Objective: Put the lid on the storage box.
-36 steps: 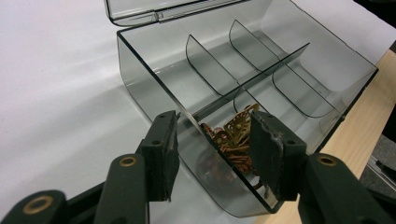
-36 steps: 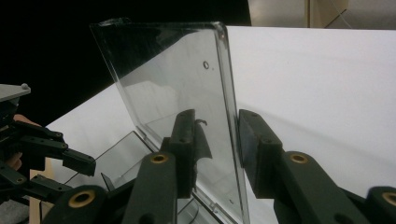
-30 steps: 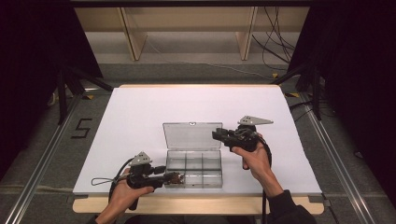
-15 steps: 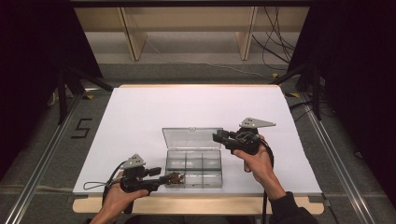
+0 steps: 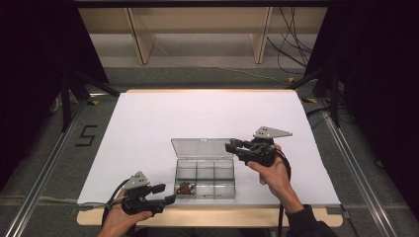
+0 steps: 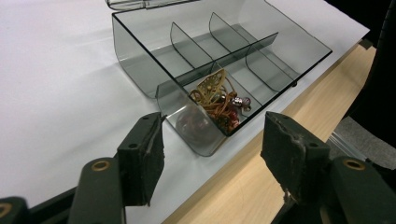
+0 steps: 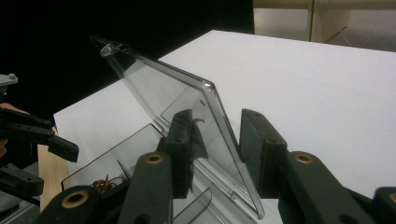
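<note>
Clear plastic box (image 5: 205,173): it sits on the desk between my two claws, six compartments, just ahead of the left claw and under the right one.
Lid (image 7: 187,116): hinged up and tilted, its free edge standing between the right claw's jaws.
Trinkets (image 6: 217,100): a tangle of brown cord, a brass-coloured piece and small beads lies in the compartment nearest the left claw, at the box's near corner.
Left claw (image 5: 165,193): its jaws have just been opening and now stand wide with nothing between them; the box corner lies just beyond their tips, apart from them.
Right claw (image 7: 217,140): I have it around the lid's edge. The jaws stand partly closed, with a visible gap on one side, so I judge it steadies the lid more than it clamps it.
Step in hand: I judge the trinkets are dropped in and the left claw is clear, while the right props the lid.
Next move: I would swing the lid down with the right claw, keeping the left clear or bracing the box so it does not slide.
Surface: white desk (image 5: 148,128) with a pale wooden front edge.
Room: dark curtains at both sides, grey floor, wooden shelving and loose cables beyond the desk.
</note>
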`<state>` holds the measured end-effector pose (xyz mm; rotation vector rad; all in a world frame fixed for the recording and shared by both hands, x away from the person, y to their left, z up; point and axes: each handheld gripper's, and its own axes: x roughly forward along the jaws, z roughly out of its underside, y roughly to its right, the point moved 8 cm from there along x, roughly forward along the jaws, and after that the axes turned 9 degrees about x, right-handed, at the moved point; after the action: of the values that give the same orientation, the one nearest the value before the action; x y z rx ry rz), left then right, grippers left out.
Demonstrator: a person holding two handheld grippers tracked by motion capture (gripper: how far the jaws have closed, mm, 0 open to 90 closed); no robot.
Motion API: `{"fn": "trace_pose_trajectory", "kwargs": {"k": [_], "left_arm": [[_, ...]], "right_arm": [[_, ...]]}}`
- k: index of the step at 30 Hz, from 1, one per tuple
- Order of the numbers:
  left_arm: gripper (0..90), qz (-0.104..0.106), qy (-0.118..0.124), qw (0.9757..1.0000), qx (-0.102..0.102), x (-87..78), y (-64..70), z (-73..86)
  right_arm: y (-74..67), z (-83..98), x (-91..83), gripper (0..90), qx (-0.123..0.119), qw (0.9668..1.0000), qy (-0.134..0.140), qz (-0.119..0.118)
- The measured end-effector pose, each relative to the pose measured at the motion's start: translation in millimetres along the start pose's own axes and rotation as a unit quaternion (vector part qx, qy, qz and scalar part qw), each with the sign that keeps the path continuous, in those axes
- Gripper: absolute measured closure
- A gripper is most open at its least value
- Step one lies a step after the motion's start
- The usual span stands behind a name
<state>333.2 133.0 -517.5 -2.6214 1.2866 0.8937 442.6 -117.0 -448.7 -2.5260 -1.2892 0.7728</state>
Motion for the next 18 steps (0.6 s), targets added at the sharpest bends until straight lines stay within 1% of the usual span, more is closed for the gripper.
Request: {"fn": "trace_pose_trajectory", "kwargs": {"k": [1, 2, 3, 6, 7, 8, 9, 10, 11, 12, 13, 14, 15, 16, 17, 18], "left_arm": [[37.6, -0.001, -0.007, 0.9999, 0.009, -1.3, -1.1, 2.0], [37.3, -0.005, -0.002, 1.0, 0.007, -0.8, -0.6, 3.0], [36.9, -0.005, -0.006, 1.0, 0.005, -1.7, 0.3, 4.7], [36.3, -0.005, -0.01, 0.9999, 0.01, -2.0, 1.4, 8.7], [36.2, -0.007, -0.015, 0.9998, 0.014, -2.4, 1.3, 10.8], [36.2, -0.011, -0.012, 0.9999, 0.005, -1.6, 2.5, 11.4], [36.0, -0.009, -0.021, 0.9996, 0.018, -2.4, 1.3, 14.0], [35.8, -0.009, -0.019, 0.9997, 0.012, -2.2, 2.3, 14.3], [35.5, -0.008, -0.015, 0.9998, 0.008, -2.1, 3.5, 13.8], [35.3, -0.009, -0.018, 0.9997, 0.016, -3.0, 2.7, 14.4], [34.7, -0.012, -0.019, 0.9996, 0.016, -3.8, 3.2, 15.2], [34.1, -0.013, -0.017, 0.9997, 0.009, -3.5, 4.1, 15.6], [34.0, -0.012, -0.015, 0.9998, 0.009, -3.9, 5.1, 15.6], [34.0, -0.011, -0.014, 0.9997, 0.014, -4.0, 5.4, 15.9], [33.9, -0.013, -0.019, 0.9996, 0.019, -4.9, 5.2, 17.4], [33.8, -0.012, -0.02, 0.9995, 0.021, -4.7, 5.6, 17.8]], "right_arm": [[0.8, -0.4, 0.2, 65.9, -0.012, 0.9999, 0.003, 0.0], [0.7, 0.0, 0.1, 65.8, -0.011, 0.9999, 0.002, 0.0], [-0.7, 0.9, -0.4, 65.8, 0.002, 1.0, 0.003, 0.004], [-1.3, 1.2, -1.4, 65.6, -0.006, 1.0, 0.002, 0.004], [-1.5, 1.8, -1.1, 65.4, -0.006, 1.0, 0.001, 0.003], [-1.3, 1.7, -1.3, 65.2, -0.012, 0.9999, 0.001, 0.002], [-1.5, 1.9, -1.2, 65.1, -0.013, 0.9999, 0.001, 0.003], [-3.4, 3.4, -2.4, 65.0, 0.0, 1.0, -0.004, 0.003], [-2.8, 2.9, -2.2, 64.9, -0.007, 1.0, 0.0, 0.003], [-4.0, 3.5, -2.7, 64.8, -0.005, 1.0, -0.002, 0.002], [-3.6, 3.4, -2.6, 64.8, -0.012, 0.9999, -0.001, 0.003], [-3.5, 3.7, -3.4, 64.7, -0.015, 0.9999, -0.001, 0.007], [-3.9, 3.8, -3.6, 64.7, -0.017, 0.9998, 0.0, 0.008], [-7.0, 6.2, -4.5, 64.6, 0.0, 0.9999, -0.008, 0.009], [-7.8, 6.0, -4.4, 64.6, -0.002, 1.0, -0.005, 0.005], [-7.7, 6.3, -4.5, 64.5, -0.007, 1.0, -0.005, 0.005]]}}
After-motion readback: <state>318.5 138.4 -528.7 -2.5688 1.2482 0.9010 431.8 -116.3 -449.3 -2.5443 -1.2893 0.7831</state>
